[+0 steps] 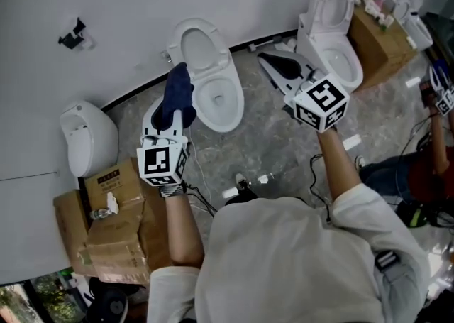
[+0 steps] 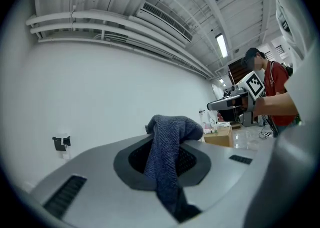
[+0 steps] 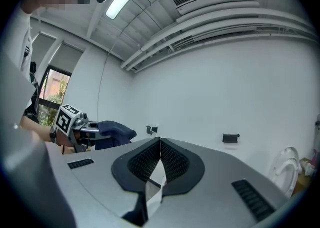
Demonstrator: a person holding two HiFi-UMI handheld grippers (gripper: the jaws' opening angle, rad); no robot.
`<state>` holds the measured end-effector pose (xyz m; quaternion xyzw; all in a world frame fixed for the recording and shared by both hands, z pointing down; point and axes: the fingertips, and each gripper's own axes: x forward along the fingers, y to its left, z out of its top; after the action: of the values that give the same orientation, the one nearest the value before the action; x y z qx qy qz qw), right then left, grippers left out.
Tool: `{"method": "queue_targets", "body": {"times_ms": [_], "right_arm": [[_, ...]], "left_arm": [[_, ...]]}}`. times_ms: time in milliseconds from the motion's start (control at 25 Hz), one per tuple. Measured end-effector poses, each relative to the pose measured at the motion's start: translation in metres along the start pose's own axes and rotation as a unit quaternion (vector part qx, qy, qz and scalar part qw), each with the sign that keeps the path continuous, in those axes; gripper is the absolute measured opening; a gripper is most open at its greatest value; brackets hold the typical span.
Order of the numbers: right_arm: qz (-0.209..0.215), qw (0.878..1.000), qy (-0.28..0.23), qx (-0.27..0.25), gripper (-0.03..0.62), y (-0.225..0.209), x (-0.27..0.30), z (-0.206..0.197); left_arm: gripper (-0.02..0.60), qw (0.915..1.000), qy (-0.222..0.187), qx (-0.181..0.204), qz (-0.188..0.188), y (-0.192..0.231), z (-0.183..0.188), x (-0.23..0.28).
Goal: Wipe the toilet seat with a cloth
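Note:
A dark blue cloth (image 1: 177, 93) hangs folded over the tips of my left gripper (image 1: 173, 114), which is shut on it. In the left gripper view the cloth (image 2: 167, 157) is pinched between the jaws and droops toward the camera. That gripper is held up just left of a white toilet (image 1: 213, 80), whose lid stands open and whose seat (image 1: 234, 110) is down. My right gripper (image 1: 282, 67) is shut on nothing, raised between that toilet and a second white toilet (image 1: 333, 30). In the right gripper view its jaws (image 3: 160, 159) meet, and the cloth (image 3: 114, 133) shows at the left.
A white urinal (image 1: 89, 137) sits on the floor at the left, with stacked cardboard boxes (image 1: 113, 222) in front of it. Another box (image 1: 379, 41) stands beyond the second toilet. Cables lie on the grey floor (image 1: 284, 151). A person in a red shirt (image 2: 277, 84) stands at the far right.

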<state>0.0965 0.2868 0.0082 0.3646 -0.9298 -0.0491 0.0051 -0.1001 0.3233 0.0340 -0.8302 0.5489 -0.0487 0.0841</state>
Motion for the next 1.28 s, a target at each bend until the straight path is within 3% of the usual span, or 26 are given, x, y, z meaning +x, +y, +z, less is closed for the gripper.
{"method": "queue_targets", "body": {"times_ms": [320, 680, 1280], "right_arm": [[-0.022, 1.0, 0.004, 0.007, 0.028, -0.024, 0.072, -0.016], [-0.057, 0.998, 0.01, 0.005, 0.028, -0.042, 0.112, -0.024], [-0.062, 0.998, 0.024, -0.002, 0.029, -0.088, 0.168, -0.06]], "left_arm": [[0.04, 0.9999, 0.004, -0.011, -0.009, 0.067, -0.025, 0.053], [0.04, 0.9995, 0.006, -0.027, -0.015, 0.112, -0.047, 0.092], [0.04, 0.9984, 0.027, -0.05, 0.001, 0.142, -0.086, 0.151]]}}
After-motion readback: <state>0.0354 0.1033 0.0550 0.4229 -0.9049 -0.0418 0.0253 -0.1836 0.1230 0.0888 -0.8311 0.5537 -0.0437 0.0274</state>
